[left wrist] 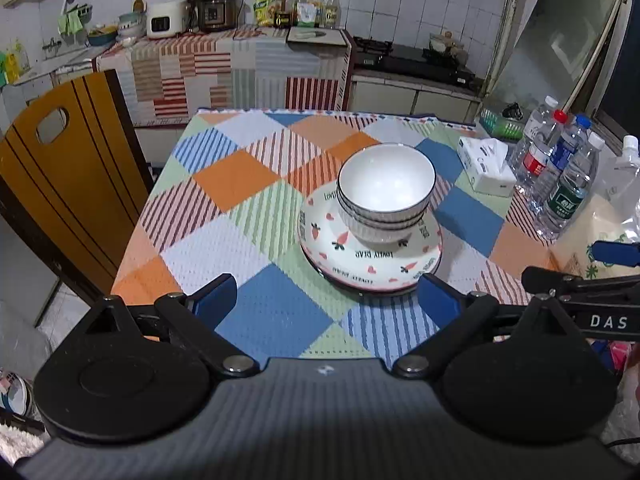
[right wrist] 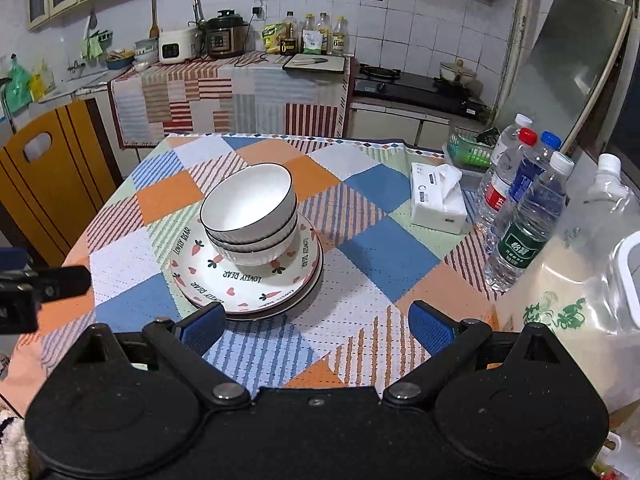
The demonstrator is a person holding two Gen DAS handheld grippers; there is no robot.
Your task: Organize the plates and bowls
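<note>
Closest to us, our left gripper point(left wrist: 326, 300) hangs over the near edge of the table point(left wrist: 224, 236), its blue pads spread wide with only patchwork cloth between them. Taking the stack of plates point(left wrist: 360, 256) as our landmark: that gripper's right pad sits just in front of the stack's near rim, though we cannot tell whether it touches. Left of the stack, well apart, a wooden chair back point(left wrist: 60, 184) is cut off by the frame edge. On the stack itself rest the nested bowls point(left wrist: 384, 196); we count three rims, and how many plates lie beneath is hard to make out, since only their edges show. Right of the stack sits a tissue box point(left wrist: 486, 170), and beyond it a cluster of water bottles point(left wrist: 560, 176), partly overlapping one another. Our right gripper point(right wrist: 318, 328) also stands wide apart and empty, its left pad just before the stack's near rim. Right of it, a translucent jug point(right wrist: 592, 280) is cropped by the frame.
</note>
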